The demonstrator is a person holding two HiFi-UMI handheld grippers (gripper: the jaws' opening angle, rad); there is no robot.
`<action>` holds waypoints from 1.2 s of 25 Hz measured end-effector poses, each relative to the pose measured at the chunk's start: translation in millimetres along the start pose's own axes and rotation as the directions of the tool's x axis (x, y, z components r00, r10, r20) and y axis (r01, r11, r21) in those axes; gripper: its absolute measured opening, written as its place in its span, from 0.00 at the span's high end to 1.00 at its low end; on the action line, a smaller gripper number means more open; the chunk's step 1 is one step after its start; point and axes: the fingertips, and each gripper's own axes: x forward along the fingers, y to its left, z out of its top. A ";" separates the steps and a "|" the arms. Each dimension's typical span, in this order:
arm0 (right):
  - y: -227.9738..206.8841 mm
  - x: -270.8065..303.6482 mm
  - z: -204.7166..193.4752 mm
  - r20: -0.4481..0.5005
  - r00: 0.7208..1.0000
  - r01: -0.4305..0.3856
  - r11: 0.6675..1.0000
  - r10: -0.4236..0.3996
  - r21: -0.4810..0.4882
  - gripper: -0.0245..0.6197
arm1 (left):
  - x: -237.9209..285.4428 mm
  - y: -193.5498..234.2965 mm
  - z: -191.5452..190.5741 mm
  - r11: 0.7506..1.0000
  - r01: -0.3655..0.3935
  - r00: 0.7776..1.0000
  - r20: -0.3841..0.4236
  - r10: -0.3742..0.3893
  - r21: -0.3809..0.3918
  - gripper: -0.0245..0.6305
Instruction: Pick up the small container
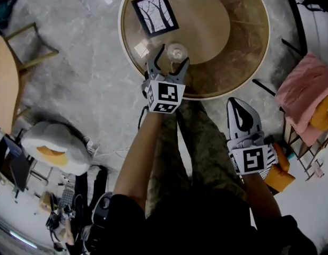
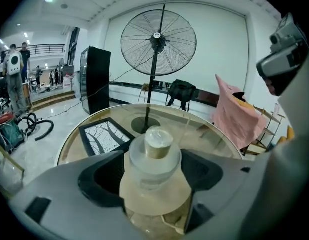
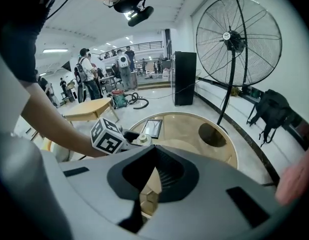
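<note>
Left gripper is over the near edge of the round glass table with its jaws spread wide. The container sits between them: a small clear jar with a cork-coloured lid, upright on the tabletop. The left gripper view shows a gap on both sides, so neither pad is on it. The jar stands at the near edge of the pale disc in the table's middle. It is just in from the table's near rim, and the framed tree print lies farther back toward the far-left edge. A small square tile lies flat on the glass just left of the left jaw. Right gripper has its jaws pressed together, tips meeting in its own view. It is held off the table, just short of the near rim, over the person's leg and well apart from the jar. A big pedestal fan stands beyond the table's far edge. Pink cloth hangs over a rack off the table's right side. White-and-yellow cushion is on the floor off the near-left.
</note>
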 end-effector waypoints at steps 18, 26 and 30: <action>-23.1 45.4 7.2 0.045 0.998 0.036 0.997 -0.040 0.072 0.93 | 35.4 -1.7 -5.7 0.997 0.027 1.000 0.001 -0.028 0.065 0.44; -32.4 45.1 1.4 0.045 0.996 0.066 0.992 -0.071 0.107 0.93 | 37.0 -1.4 -5.2 0.996 0.035 0.999 0.006 -0.036 0.079 0.43; -25.8 39.0 -4.5 0.041 0.998 0.045 0.996 -0.048 0.081 0.93 | 35.7 -1.7 -6.4 0.994 0.044 0.999 -0.002 -0.044 0.103 0.43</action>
